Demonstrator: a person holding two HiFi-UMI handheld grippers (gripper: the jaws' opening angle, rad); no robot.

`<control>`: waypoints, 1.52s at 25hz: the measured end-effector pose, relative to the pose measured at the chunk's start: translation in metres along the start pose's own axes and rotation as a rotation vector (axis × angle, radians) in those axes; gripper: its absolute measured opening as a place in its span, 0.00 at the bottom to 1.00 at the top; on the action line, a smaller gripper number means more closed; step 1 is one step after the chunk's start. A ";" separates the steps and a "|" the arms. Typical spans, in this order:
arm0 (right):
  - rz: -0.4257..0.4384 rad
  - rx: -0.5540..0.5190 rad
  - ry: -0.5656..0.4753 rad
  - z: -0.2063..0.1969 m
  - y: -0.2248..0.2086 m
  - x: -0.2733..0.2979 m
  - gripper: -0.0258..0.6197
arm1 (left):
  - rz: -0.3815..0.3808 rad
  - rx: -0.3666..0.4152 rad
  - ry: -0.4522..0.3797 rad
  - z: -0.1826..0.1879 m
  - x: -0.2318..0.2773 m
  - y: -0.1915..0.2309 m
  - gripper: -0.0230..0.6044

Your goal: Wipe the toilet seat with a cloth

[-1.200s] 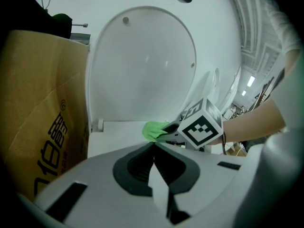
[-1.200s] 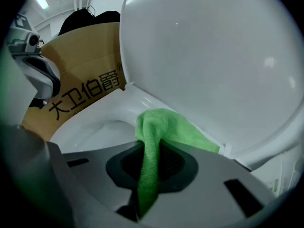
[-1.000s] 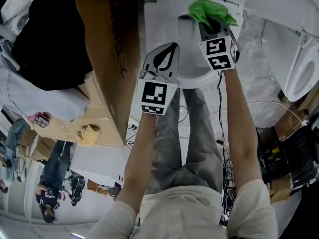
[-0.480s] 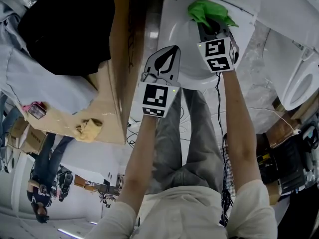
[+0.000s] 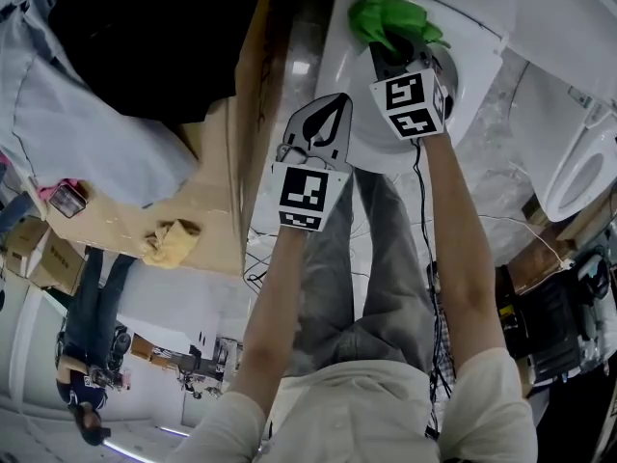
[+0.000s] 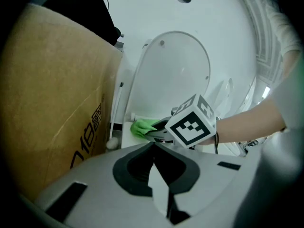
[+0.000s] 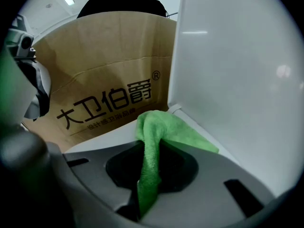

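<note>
A green cloth (image 5: 384,17) lies bunched on the rear of the white toilet seat (image 5: 384,150), just below the raised lid (image 7: 242,70). My right gripper (image 5: 393,52) is shut on the cloth (image 7: 156,134), a fold of it running down between the jaws. The left gripper view shows the same cloth (image 6: 142,126) beside the right gripper's marker cube (image 6: 192,123). My left gripper (image 5: 335,101) hovers shut and empty over the seat's left front edge, apart from the cloth.
A tall cardboard box (image 5: 207,162) stands tight against the toilet's left side, with a black garment (image 5: 145,37) over it and a yellow rag (image 5: 169,241) on its flap. A second toilet (image 5: 578,167) is at the right. Cables (image 5: 501,222) run over the floor.
My right gripper has carried the cloth a little leftward along the rear of the seat. The left gripper has hardly moved.
</note>
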State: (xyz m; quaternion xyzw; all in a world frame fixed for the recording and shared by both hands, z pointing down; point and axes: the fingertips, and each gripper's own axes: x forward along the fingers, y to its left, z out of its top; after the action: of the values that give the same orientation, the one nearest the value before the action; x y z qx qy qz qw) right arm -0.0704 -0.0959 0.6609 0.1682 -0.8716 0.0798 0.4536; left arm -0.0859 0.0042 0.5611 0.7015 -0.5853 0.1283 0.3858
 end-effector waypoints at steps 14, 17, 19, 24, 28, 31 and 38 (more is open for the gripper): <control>0.137 -0.076 -0.002 0.004 0.065 0.009 0.11 | 0.084 -0.034 -0.028 -0.015 -0.035 0.008 0.06; 0.170 -0.077 0.008 0.001 0.077 0.007 0.11 | 0.103 -0.038 -0.035 -0.019 -0.046 0.006 0.06; 0.192 -0.082 0.016 -0.001 0.087 0.005 0.11 | 0.116 -0.041 -0.041 -0.022 -0.055 0.005 0.06; 0.226 -0.081 0.001 -0.001 0.107 -0.009 0.11 | 0.155 -0.043 -0.064 -0.025 -0.075 0.001 0.06; 0.218 -0.064 -0.069 0.014 0.113 -0.043 0.11 | 0.190 -0.045 -0.094 -0.020 -0.095 -0.006 0.06; 0.205 -0.063 -0.111 0.024 0.113 -0.079 0.11 | 0.208 -0.041 -0.114 -0.012 -0.113 -0.018 0.06; 0.145 -0.049 -0.220 0.056 0.099 -0.187 0.11 | 0.213 0.018 -0.167 0.034 -0.154 -0.064 0.06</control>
State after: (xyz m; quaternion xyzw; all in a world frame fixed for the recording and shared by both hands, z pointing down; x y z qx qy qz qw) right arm -0.0496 0.0210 0.4774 0.1012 -0.9276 0.0723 0.3523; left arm -0.0800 0.0933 0.4157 0.6473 -0.6852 0.1151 0.3136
